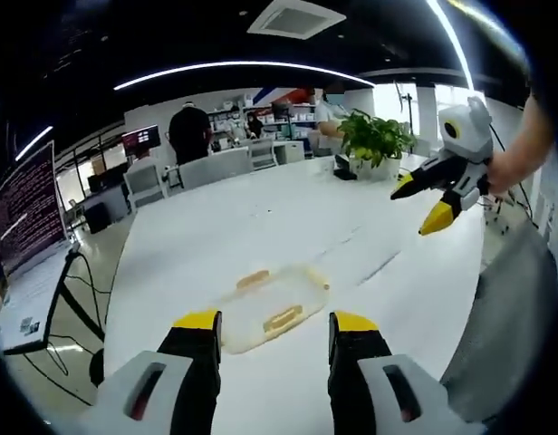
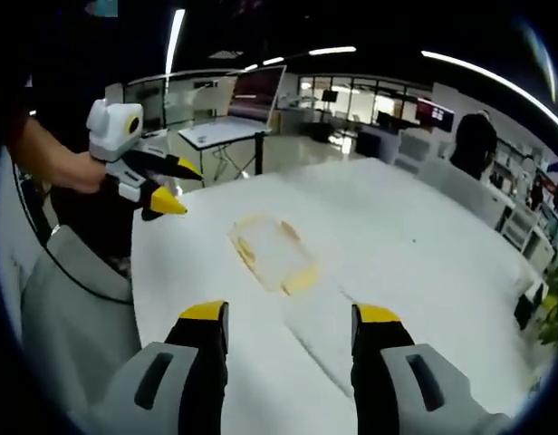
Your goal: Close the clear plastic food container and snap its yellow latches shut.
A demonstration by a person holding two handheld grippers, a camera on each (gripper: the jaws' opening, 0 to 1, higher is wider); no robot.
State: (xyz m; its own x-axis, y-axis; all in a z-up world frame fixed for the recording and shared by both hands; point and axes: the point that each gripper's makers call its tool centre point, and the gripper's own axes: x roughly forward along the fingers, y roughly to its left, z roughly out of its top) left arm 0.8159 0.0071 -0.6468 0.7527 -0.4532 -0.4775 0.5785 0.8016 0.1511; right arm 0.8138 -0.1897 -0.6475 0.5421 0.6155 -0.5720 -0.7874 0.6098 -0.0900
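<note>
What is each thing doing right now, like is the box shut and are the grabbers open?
Clear plastic food container: lying flat on the table, lid on; whether the yellow latches are snapped is too blurry to tell.
Left gripper: open, empty, above the table.
Right gripper: open, empty, above the table.
White table: bare around the container.
Potted plant: upright at the far end.
Laptop: screen open on a stand.
</note>
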